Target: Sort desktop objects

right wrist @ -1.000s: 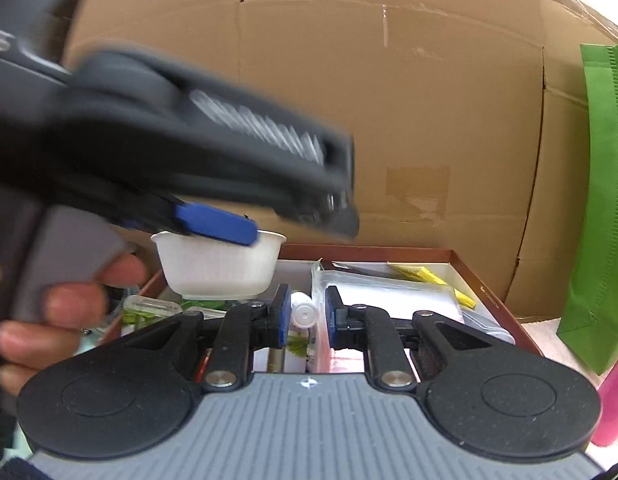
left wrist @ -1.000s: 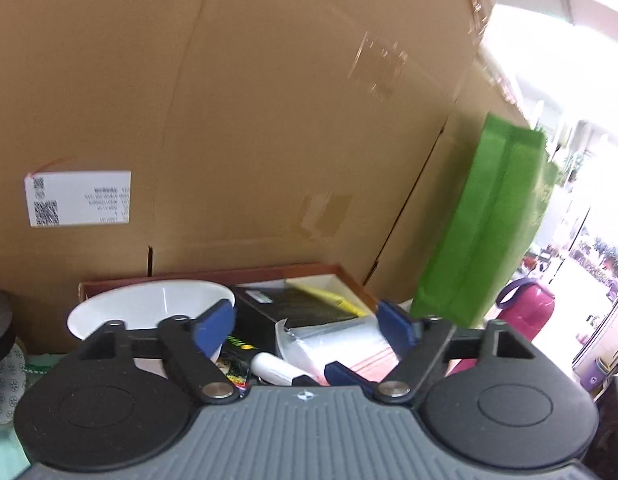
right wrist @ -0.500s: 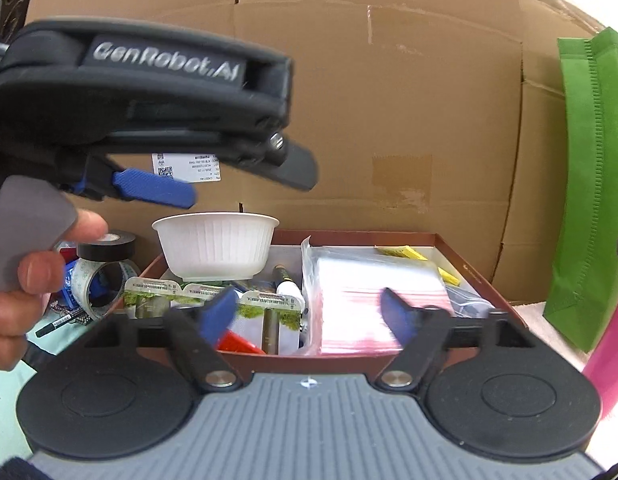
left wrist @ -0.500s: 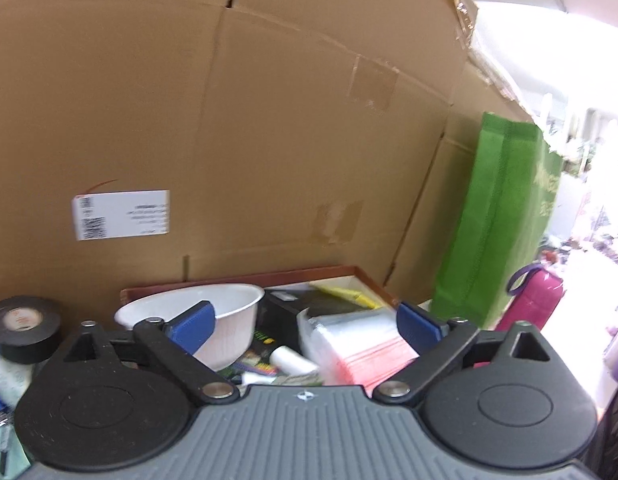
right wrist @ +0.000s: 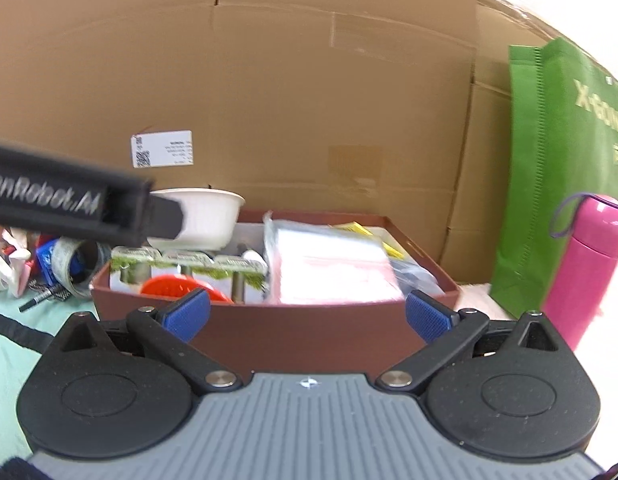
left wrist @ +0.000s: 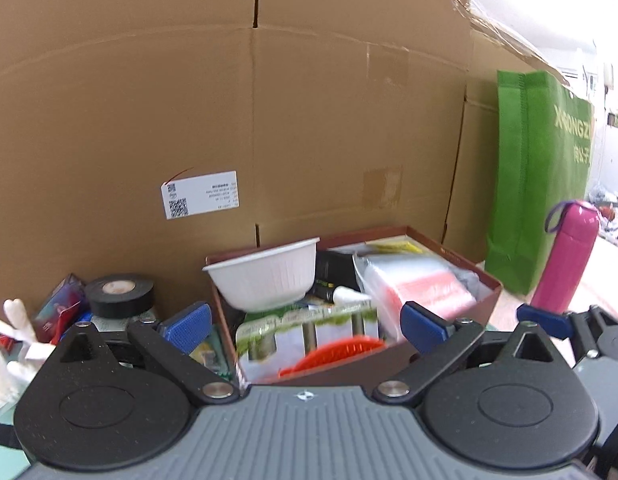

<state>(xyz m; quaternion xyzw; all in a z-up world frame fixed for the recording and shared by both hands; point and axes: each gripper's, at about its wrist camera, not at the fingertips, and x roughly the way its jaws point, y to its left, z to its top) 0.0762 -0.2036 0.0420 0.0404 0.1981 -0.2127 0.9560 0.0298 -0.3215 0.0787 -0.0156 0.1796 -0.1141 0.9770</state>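
I'm holding both tools wide w/ nothing between the pads: left gripper (left wrist: 305,322), and right gripper (right wrist: 307,316), whose jaws have just been opening. Sorted stuff is sitting in the brown box (right wrist: 301,336), bowl (left wrist: 265,282) propped at the back, prob to save space. Only the left cam is showing the black tape roll (left wrist: 120,295) outside the box.

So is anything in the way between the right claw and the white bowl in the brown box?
Yes. The brown box's near wall stands straight ahead of the open right gripper. The white bowl sits at the box's far left, and the left gripper's black body covers part of it.
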